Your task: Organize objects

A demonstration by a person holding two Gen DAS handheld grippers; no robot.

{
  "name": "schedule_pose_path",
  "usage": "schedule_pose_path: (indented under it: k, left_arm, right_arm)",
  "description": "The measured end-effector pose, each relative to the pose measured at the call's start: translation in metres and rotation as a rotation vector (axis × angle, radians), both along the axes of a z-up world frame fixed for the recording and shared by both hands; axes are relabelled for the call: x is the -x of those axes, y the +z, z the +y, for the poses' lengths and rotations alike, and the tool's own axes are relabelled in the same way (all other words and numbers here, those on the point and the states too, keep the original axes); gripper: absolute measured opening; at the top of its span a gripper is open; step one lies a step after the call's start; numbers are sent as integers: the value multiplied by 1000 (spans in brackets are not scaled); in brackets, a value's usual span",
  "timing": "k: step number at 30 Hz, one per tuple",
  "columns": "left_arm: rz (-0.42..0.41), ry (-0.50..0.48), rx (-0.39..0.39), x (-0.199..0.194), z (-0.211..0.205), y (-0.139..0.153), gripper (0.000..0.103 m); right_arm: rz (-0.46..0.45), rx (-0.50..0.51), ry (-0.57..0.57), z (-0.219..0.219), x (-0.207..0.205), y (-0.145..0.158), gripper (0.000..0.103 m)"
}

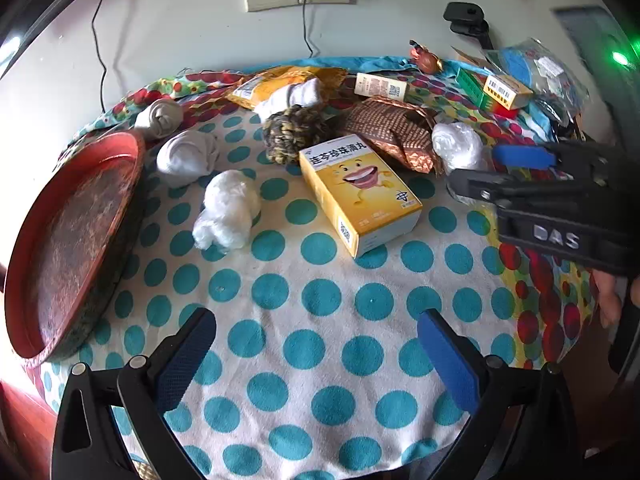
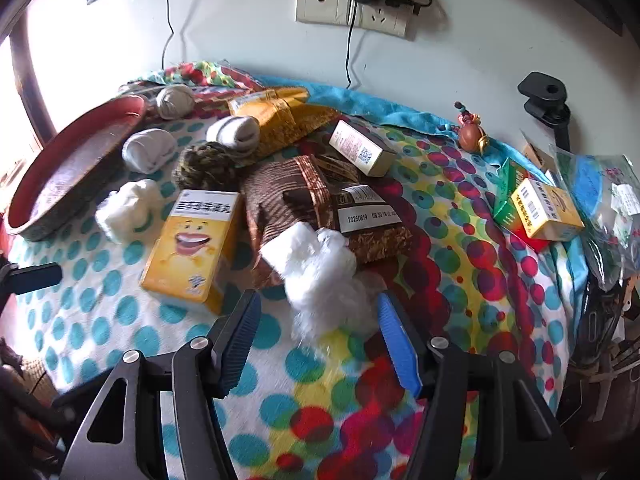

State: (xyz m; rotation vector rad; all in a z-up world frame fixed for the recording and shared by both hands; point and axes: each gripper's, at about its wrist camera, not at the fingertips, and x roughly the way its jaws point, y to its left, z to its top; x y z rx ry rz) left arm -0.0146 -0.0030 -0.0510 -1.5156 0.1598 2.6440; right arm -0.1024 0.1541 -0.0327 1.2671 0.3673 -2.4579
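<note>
On the desk [image 1: 320,320], I am holding my left hand-held gripper [image 1: 316,344] wide open over bare dotted cloth. My right hand-held gripper [image 2: 316,320] is standing partly open around a white plastic wad [image 2: 320,276], not visibly pinching it.

Both tools are black, angular frames with triangular cut-outs and round silver screw heads at the pivots. The left gripper [image 1: 316,354] carries two blue ribbed pads on its fingers [image 1: 448,360]. The right gripper [image 2: 316,342] has the same blue ribbed pads [image 2: 398,344]. Seen from the left wrist, its black body bears raised grey letters "DAS".
</note>
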Motion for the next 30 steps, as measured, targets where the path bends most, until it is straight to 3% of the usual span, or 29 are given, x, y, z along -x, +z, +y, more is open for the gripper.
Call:
schedule_pose_path:
  k: [2,4,5,8,13,26,30]
  left_arm:
    - [-6,2,-5,3,2,-1,103]
    - [-16,10,-17,8,4,-3,103]
    - [-17,16,-18,10,5,-4,103]
    - [-14,27,-26,16,7,-3,103]
    - [-13,68,-65,33,12,1,103]
    - [-40,182,6,76,37,-13,103]
    - [-91,221,21,85,33,-25,103]
  right_arm:
    - [4,-6,8,-3,5,-5,56]
    - [9,-24,13,-5,9,-8,47]
    - [11,-25,18,-6,10,-10,36]
    - [-5,1,30,-4,12,-11,30]
    - [-8,55,26,11,4,-6,29]
    - [-13,127,-4,55,-14,2,29]
    - [-8,140,-1,59,-15,4,29]
